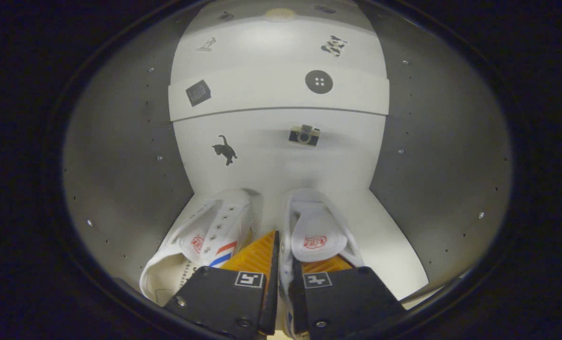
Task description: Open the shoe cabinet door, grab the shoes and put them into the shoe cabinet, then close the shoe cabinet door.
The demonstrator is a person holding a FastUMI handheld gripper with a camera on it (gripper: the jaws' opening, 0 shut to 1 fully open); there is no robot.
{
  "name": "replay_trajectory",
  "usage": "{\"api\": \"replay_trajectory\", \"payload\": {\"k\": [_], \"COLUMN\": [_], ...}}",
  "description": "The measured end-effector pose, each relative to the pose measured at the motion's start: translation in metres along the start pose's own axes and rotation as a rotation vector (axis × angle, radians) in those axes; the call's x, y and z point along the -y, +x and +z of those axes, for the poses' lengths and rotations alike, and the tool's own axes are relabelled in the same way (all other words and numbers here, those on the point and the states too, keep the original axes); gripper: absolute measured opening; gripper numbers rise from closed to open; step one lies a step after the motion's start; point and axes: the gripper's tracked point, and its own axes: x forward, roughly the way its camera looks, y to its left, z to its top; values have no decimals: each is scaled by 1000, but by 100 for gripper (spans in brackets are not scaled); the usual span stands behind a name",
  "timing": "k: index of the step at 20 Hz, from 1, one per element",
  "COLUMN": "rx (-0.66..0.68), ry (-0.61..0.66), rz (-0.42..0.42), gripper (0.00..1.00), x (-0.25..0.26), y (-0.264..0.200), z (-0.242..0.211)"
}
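- Two white shoes (243, 236) sit on the floor of the shoe cabinet (384, 236), toes toward its back wall.
- I see my gripper (284, 264) clenched on the inner collar of the right-hand shoe (316, 231); the other shoe lies just beside my left finger.
- Stickers (304, 135) dot the wall beyond.

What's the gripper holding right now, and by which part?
The gripper is pinching the right white sneaker by the inner side wall of its collar, one of the fingers inside the shoe opening.

Shoes' (262, 236) heels hidden behind the tongs (283, 264).
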Motion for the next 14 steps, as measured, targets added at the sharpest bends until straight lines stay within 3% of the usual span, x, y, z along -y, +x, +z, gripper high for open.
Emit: {"api": "replay_trajectory", "payload": {"k": [1, 5, 7, 10, 14], "rx": [7, 38, 64, 106, 123], "ry": [7, 2, -14, -33, -49], "rz": [11, 42, 34, 25, 30], "gripper": [20, 57, 69, 82, 85], "x": [-1, -9, -9, -9, -13], "y": [-8, -41, -60, -90, -131], "z": [1, -1, -3, -6, -17]}}
